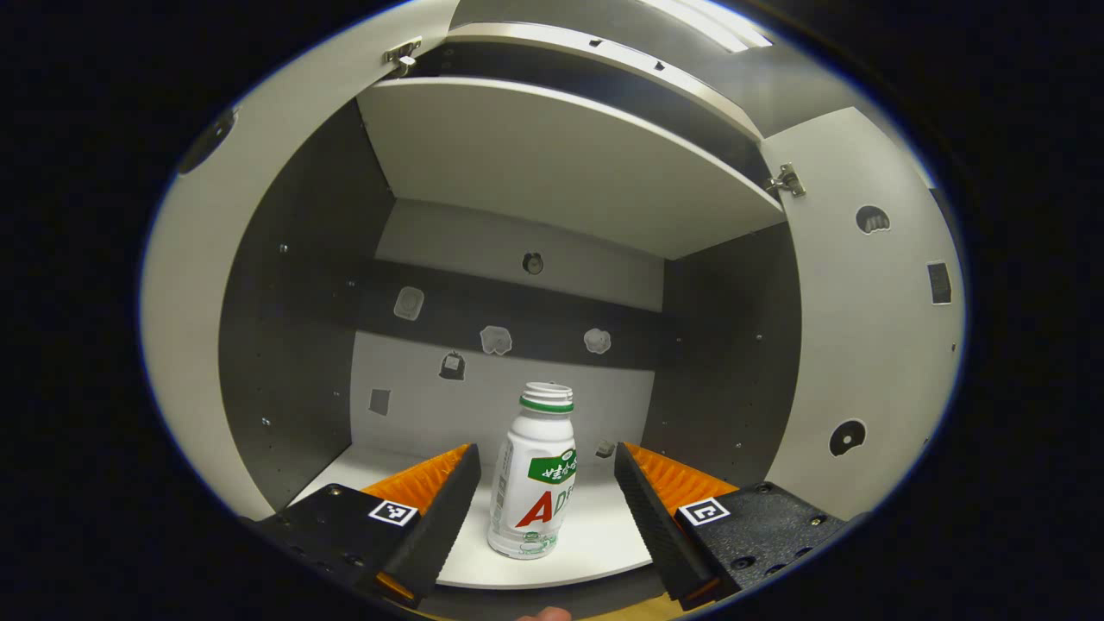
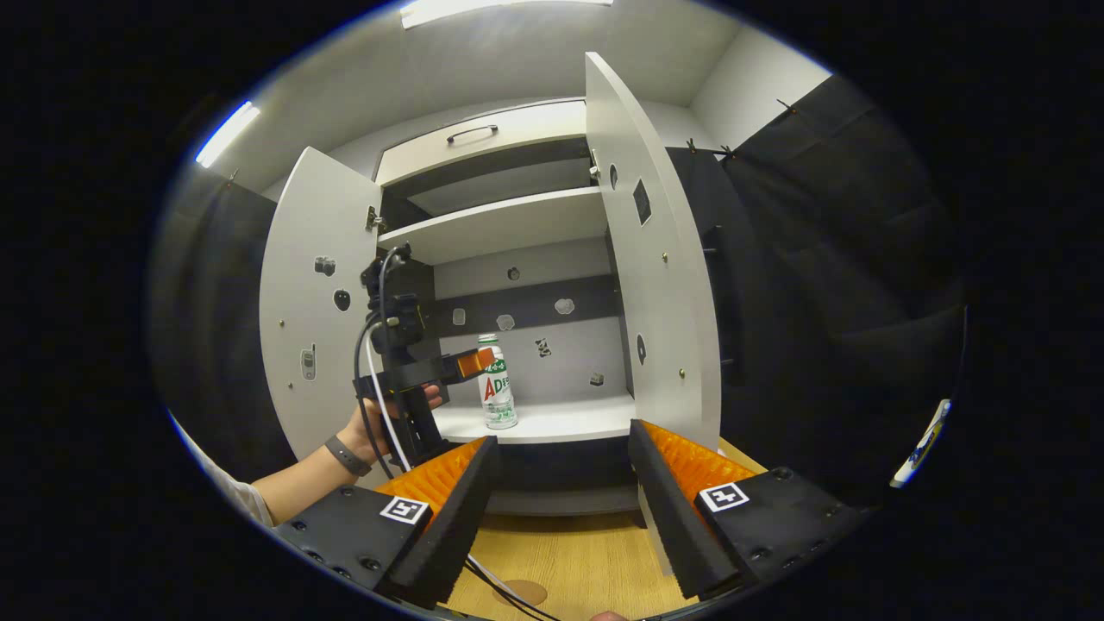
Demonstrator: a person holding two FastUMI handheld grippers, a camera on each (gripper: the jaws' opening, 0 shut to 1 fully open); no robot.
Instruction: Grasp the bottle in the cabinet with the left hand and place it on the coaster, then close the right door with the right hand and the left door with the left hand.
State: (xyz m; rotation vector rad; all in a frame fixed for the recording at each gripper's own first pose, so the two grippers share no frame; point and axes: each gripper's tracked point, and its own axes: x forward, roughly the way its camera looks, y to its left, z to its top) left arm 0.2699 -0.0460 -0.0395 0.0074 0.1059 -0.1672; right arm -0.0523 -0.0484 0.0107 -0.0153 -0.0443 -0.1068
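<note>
your cabinet stands open, its left door and right door both swung wide. the wooden table lies in front of it, with the round coaster near your right gripper, whose fingers stand apart on nothing. the bottle stands upright on the lower shelf. your left gripper reaches in, its fingers apart either side of the bottle, not touching it.

Small stickers dot the back panel; a wooden table lies below.
</note>
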